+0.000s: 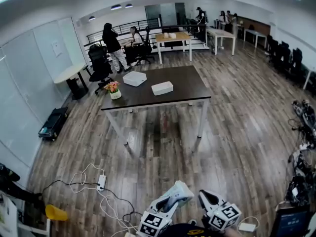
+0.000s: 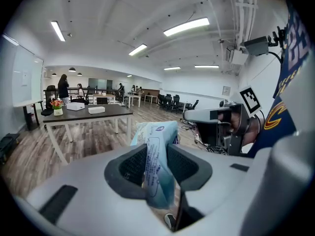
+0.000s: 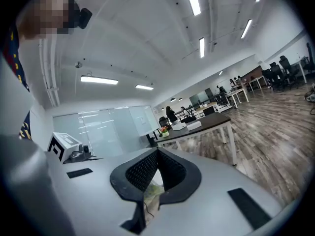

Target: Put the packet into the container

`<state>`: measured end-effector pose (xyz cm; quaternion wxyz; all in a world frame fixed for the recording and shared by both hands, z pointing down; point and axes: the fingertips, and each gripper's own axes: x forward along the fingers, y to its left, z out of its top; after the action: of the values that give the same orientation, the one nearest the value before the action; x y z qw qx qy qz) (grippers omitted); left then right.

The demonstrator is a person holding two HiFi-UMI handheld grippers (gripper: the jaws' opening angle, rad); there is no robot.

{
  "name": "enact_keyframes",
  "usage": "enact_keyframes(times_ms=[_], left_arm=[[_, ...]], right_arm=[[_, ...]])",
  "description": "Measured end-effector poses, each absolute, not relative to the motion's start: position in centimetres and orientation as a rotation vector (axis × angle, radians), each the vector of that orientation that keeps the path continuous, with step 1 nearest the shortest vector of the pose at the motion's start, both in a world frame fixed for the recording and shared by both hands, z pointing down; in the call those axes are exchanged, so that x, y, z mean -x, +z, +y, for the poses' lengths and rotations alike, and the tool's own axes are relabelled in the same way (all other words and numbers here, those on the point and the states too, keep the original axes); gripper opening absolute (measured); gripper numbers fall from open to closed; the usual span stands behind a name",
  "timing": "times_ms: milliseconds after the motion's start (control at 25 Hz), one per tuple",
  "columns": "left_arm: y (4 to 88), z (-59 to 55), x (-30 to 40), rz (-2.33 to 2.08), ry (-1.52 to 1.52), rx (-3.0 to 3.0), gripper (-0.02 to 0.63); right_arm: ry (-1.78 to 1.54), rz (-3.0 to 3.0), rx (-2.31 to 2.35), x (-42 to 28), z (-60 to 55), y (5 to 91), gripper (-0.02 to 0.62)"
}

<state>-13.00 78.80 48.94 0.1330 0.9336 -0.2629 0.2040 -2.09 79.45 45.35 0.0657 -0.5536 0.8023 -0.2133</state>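
Packet (image 2: 158, 134) pinched between fingers (image 2: 129, 167) of left gripper (image 2: 156, 156); right gripper (image 3: 157, 154) fingers (image 3: 141, 171) pressed together, seemingly empty.

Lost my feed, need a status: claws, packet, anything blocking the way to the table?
Left claw shut on packet. Right claw shut, empty. White container on table, far ahead. Corded power strip on floor, front-left.

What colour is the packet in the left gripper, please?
Light blue with a white printed panel; the packet shows best in the left gripper view.
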Motion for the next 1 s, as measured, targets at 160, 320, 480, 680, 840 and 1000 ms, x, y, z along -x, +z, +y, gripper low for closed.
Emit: enact_keyframes(times_ms=[160, 320, 480, 680, 840, 1000], left_arm=[[48.6, 78.0, 13.1, -0.781, 0.583, -2.726, 0.126], [48.7, 77.1, 13.5, -0.812, 0.597, -2.717, 0.126], [47.9, 75.9, 13.5, -0.891, 0.590, -2.720, 0.126], [48.0, 75.5, 12.9, -0.938, 0.584, -2.705, 0.126], [48.3, 76.0, 12.2, -0.943, 0.586, -2.684, 0.126], [49.4, 76.0, 11.6, -0.919, 0.603, -2.674, 0.126]], right_arm=[[-0.650, 2.371, 1.636, 2.1, 78.8, 45.0, 0.011], [-0.685, 2.370, 1.626, 1.9, 78.3, 45.6, 0.011], [-0.710, 2.373, 1.606, 1.2, 78.6, 46.2, 0.011], [-0.734, 2.392, 1.582, 0.2, 78.6, 46.9, 0.011], [-0.759, 2.404, 1.571, 0.0, 78.9, 47.5, 0.011], [-0.779, 2.412, 1.565, -0.3, 78.3, 48.0, 0.011]])
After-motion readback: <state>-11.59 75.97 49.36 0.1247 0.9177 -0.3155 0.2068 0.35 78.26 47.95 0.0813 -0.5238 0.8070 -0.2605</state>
